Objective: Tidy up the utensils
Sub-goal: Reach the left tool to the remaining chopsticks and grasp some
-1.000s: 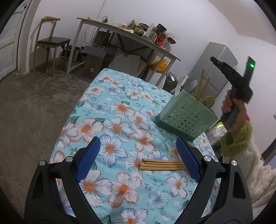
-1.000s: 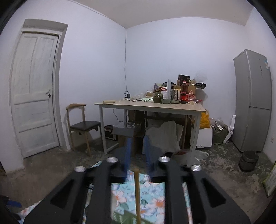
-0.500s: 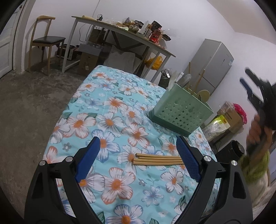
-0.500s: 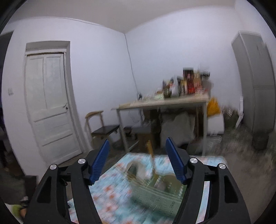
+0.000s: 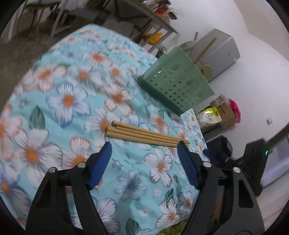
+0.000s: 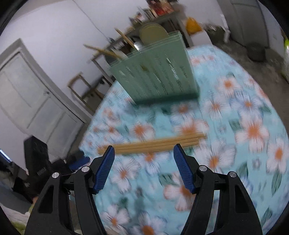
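A bundle of wooden chopsticks (image 5: 146, 134) lies flat on the flowered tablecloth (image 5: 72, 101). My left gripper (image 5: 145, 147) hovers just short of it; its jaws are closing with nothing between them. From the other side the chopsticks (image 6: 153, 144) look blurred, just beyond my right gripper (image 6: 143, 151), which is open and empty. A green perforated utensil holder (image 5: 176, 83) stands upright behind the bundle, with chopsticks and a pale spoon sticking out. In the right wrist view the holder (image 6: 155, 76) shows several compartments.
The other hand's black gripper body (image 5: 252, 162) is at the table's right edge, and the left one (image 6: 38, 157) shows at the right view's left edge. Beyond the table are a long cluttered desk (image 5: 144, 14), a chair (image 6: 84, 88), a door (image 6: 32, 97) and a fridge (image 5: 222, 50).
The right gripper swung down from facing the room to the table, its jaws wider and no chopstick between them. The left gripper dipped toward the chopsticks and its jaws narrowed.
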Available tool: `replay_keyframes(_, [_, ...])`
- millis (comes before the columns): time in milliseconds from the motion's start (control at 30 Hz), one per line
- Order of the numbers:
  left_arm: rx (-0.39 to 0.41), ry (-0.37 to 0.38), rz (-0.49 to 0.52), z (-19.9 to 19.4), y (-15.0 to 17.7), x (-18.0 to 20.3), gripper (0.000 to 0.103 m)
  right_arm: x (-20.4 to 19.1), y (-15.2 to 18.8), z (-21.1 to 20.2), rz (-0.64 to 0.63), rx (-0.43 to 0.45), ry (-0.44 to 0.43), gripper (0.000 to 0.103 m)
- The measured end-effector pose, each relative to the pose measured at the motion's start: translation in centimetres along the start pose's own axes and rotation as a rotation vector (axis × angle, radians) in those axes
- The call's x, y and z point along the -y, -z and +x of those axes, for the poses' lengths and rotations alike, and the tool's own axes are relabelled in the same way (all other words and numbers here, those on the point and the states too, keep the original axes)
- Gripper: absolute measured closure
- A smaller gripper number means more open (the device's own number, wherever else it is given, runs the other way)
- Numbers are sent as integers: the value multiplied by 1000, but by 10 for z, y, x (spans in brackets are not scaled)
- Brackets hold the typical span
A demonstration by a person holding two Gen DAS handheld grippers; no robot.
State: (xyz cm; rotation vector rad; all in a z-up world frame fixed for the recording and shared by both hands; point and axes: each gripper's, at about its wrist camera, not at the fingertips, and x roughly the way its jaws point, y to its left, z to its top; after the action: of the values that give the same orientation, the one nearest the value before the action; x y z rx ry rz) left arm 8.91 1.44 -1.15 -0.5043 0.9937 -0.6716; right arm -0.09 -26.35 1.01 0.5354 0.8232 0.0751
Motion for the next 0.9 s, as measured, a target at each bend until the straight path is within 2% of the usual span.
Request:
replay_keyframes(133, [-1, 52, -143, 12, -1, -23, 47, 9, 3, 1, 39, -17, -20, 37])
replay_keyframes(200, [-1, 81, -244, 19, 0, -41, 55, 9, 0, 3, 48, -18, -30, 37])
replay_keyframes(300, [28, 114, -331, 19, 1, -56, 64, 8, 0, 2, 56, -21, -38, 37])
replay_keyframes(400, [45, 139, -381, 18, 0, -64, 68, 9, 0, 7, 72, -30, -47, 37])
replay_keyframes(533, [51, 134, -426, 23, -2, -70, 76, 12, 2, 11, 94, -42, -55, 37])
replay_keyframes(667, [50, 126, -474, 28, 0, -78, 92, 12, 2, 8, 93, -33, -53, 37])
replay_keyframes(900, [91, 165, -521, 11, 1, -88, 95, 17, -1, 3, 107, -20, -48, 37])
